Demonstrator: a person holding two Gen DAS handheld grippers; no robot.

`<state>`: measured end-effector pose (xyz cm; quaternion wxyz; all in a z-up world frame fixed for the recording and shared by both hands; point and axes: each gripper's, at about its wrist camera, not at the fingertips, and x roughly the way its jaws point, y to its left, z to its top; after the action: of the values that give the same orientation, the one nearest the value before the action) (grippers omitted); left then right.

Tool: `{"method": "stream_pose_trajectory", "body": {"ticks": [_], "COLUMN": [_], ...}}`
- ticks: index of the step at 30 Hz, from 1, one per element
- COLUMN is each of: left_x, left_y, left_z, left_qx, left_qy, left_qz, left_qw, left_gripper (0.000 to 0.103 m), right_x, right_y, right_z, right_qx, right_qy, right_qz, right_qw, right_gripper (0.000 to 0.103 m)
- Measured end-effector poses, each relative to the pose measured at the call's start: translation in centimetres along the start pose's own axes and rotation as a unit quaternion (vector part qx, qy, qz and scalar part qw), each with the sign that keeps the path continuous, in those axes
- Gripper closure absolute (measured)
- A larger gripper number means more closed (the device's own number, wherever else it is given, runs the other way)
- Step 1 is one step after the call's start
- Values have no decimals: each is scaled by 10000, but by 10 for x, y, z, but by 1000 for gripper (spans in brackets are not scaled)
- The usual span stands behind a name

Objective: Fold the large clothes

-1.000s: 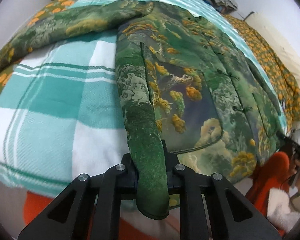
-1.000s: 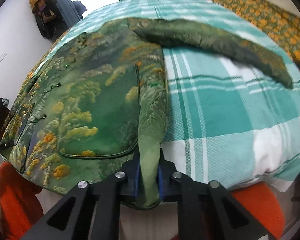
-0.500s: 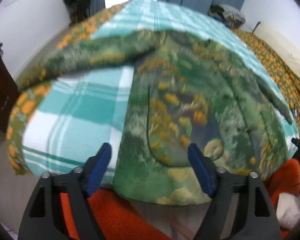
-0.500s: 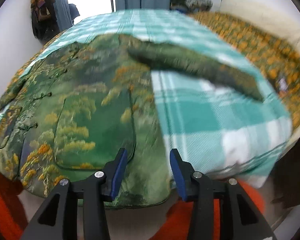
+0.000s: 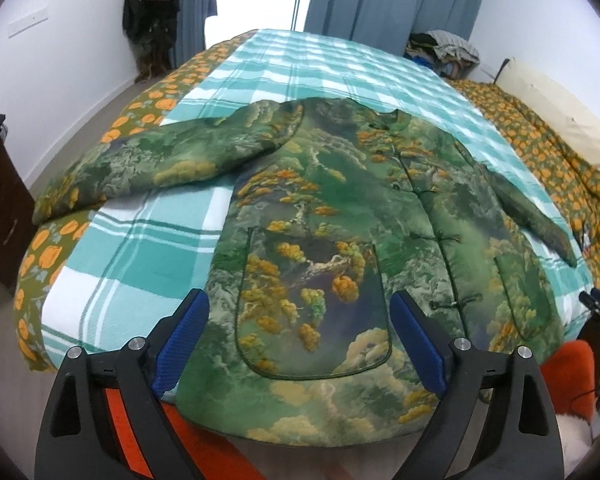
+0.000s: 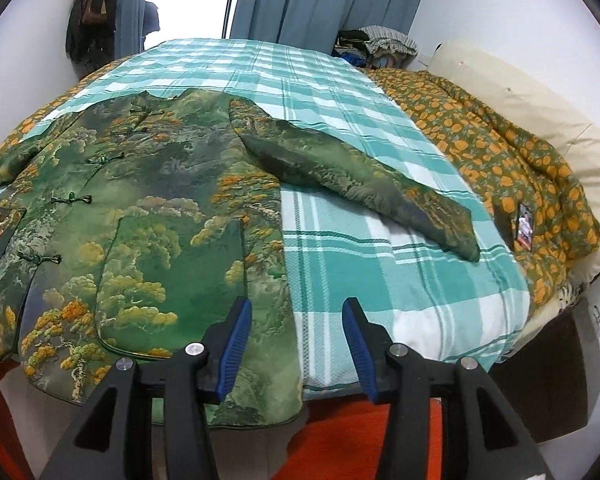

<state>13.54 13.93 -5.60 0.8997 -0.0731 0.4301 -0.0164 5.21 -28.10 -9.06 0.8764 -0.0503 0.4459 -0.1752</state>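
Hovering over the near edge of the bed (image 5: 260, 64), both tools are letting go. The left tool (image 5: 300, 340) has its blue pads (image 5: 182, 338) spread wide and still opening, nothing pinched, just the jacket (image 5: 340, 220) hem lying under the gap. The right tool (image 6: 296, 344) is about half open, pads clear of the fabric, with the jacket's side edge below it. One green landscape-print jacket, spread flat and face up on the teal plaid blanket (image 6: 380, 280), hem hanging slightly over the edge. Two sleeves out to the sides, two front pockets, four knot buttons that I can count. Orange flowered quilt (image 6: 500, 152) alongside.
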Motion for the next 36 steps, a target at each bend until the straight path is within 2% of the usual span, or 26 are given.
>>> {"method": "stream_pose_trajectory", "body": {"ticks": [8,14,17,20,23,27,30,32,36], "left_x": [9,25,39,58,83,112,129,133,135], "left_y": [-18,-23,-23,-22,-25,-35,-41,-44,-51], "left_z": [-1,5,13,23,27,17,1,-6,-10], "left_qx": [113,-29,-241,-555,-590,-363,-151,-41,142], "left_qy": [4,-25,-92,-89,23,246,424,422,333], "left_qz": [181,477,657,650,726,693,537,598,765], "left_qw": [9998,9989,9975,9963,9956,9966,9975,9973,9964], "left_gripper": [7,7,6,6,3,2,2,1,1], "right_x": [3,8,17,38,67,121,159,185,227], "right_y": [-5,-14,-31,-65,-112,-179,-207,-221,-239], "right_z": [0,2,3,4,2,-7,-8,-9,-6], "right_qx": [-12,53,435,1191,2158,3568,4116,4452,5035], "right_qy": [-4,-36,-24,-53,-156,-23,80,183,145], "right_qz": [-174,-204,160,580,695,948,1105,1312,1328], "right_qw": [9998,9998,9989,9912,9738,9294,9046,8856,8536], "right_gripper": [55,55,55,55,55,55,55,55,55]}}
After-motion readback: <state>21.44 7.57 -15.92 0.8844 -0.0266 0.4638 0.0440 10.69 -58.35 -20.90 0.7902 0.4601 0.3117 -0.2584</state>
